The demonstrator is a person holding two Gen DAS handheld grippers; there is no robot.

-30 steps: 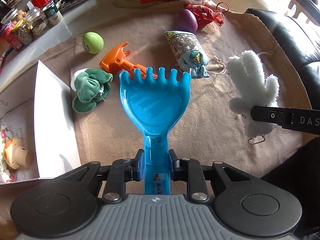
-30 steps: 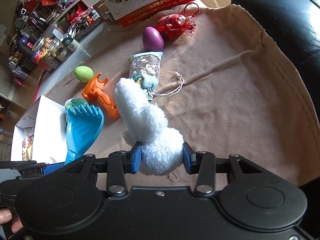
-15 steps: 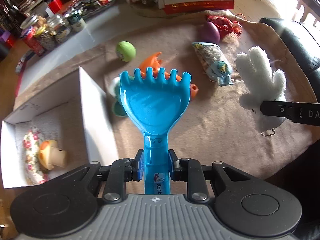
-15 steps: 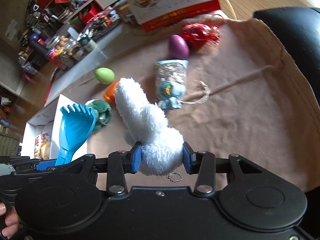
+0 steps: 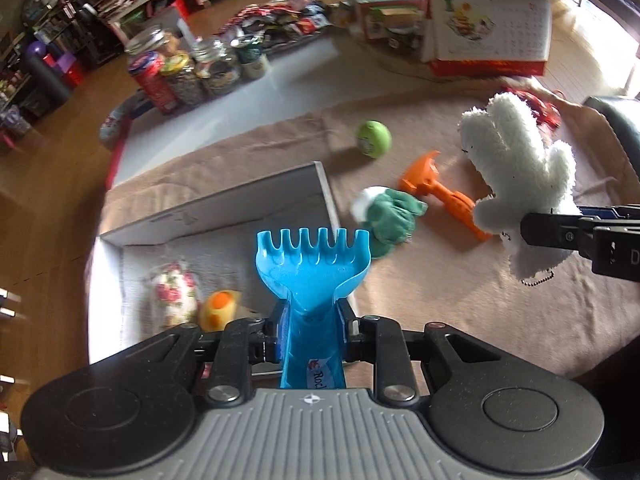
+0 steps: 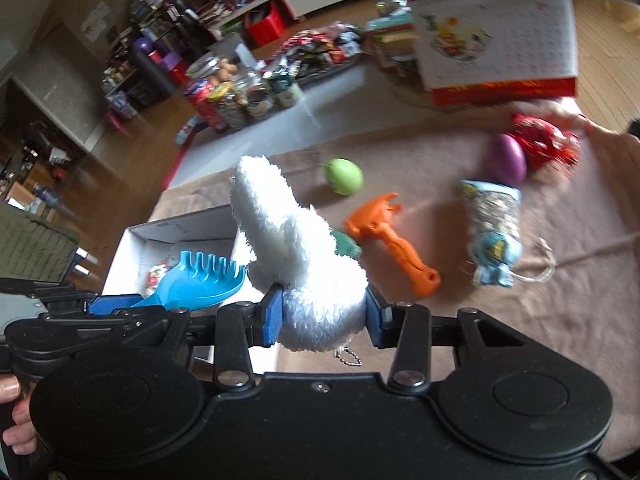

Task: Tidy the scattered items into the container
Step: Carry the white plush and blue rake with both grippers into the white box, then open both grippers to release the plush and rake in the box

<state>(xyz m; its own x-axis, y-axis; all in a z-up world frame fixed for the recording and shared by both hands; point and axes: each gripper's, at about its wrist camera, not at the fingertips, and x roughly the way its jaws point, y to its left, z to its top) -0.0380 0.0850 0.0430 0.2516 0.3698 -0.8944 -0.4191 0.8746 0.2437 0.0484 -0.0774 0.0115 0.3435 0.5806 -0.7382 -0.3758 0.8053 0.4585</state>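
Observation:
My left gripper (image 5: 310,338) is shut on the handle of a blue toy rake (image 5: 312,264), whose head hangs over the right wall of the white box (image 5: 224,208). Inside the box lie a floral pouch (image 5: 174,292) and a yellow duck toy (image 5: 219,309). My right gripper (image 6: 323,316) is shut on a white plush glove (image 6: 288,236), held above the beige cloth just right of the box. The same plush glove (image 5: 516,168) and right gripper (image 5: 560,232) show at the right of the left wrist view. The blue rake (image 6: 200,284) shows at the left of the right wrist view.
On the beige cloth (image 6: 540,304) lie a green plush (image 5: 390,216), an orange toy hammer (image 6: 394,240), a green egg (image 6: 344,176), a purple egg (image 6: 508,158), a patterned pouch (image 6: 494,232) and a red packet (image 6: 548,140). Jars (image 5: 188,76) and a calendar (image 5: 492,28) stand behind.
Both grippers rose and moved left toward the white box, keeping hold of the rake and the plush glove. The rake's head now overlaps the box wall; the box interior has come into view.

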